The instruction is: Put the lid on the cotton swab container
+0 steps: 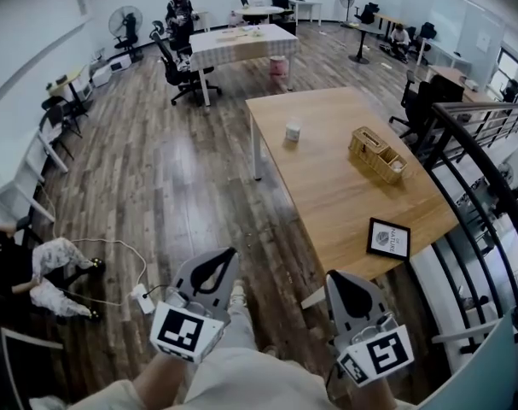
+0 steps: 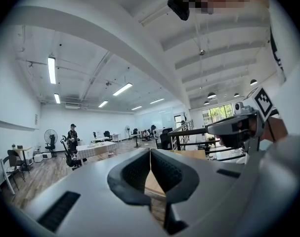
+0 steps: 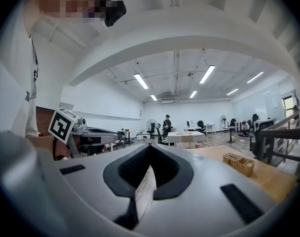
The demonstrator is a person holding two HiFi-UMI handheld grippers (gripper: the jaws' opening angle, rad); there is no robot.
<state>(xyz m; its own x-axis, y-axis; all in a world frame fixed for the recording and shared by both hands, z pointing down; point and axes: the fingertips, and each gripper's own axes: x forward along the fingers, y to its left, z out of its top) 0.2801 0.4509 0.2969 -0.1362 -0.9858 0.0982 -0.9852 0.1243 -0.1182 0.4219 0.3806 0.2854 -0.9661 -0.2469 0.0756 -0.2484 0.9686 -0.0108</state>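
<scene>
Head view for the layout: find the small white cotton swab container [image 1: 293, 131] standing upright toward the far side of the wooden tabletop [image 1: 327, 203], well apart from the wicker basket [image 1: 378, 154] and from the framed card [image 1: 388, 238] at the near edge. Cannot make out a separate lid at this size, nor tell whether one already sits on the container, so look over the basket and the bare wood before reaching. Judged as the approach, with nothing of the task begun: bring the left gripper [image 1: 224, 256] and the right gripper [image 1: 335, 280] up from low beside the body, over the floor, to the tabletop. Open one gripper only once close to the lid, pinch it by the rim and keep it level. Steady the container with the other gripper, since it is probably light and apt to tip or slide. Lower the lid squarely and press gently. In the left gripper view, jaws closed tip to tip, with only the hollow behind the tips and nothing held. Likewise in the right gripper view: closed, empty, touching nothing.
</scene>
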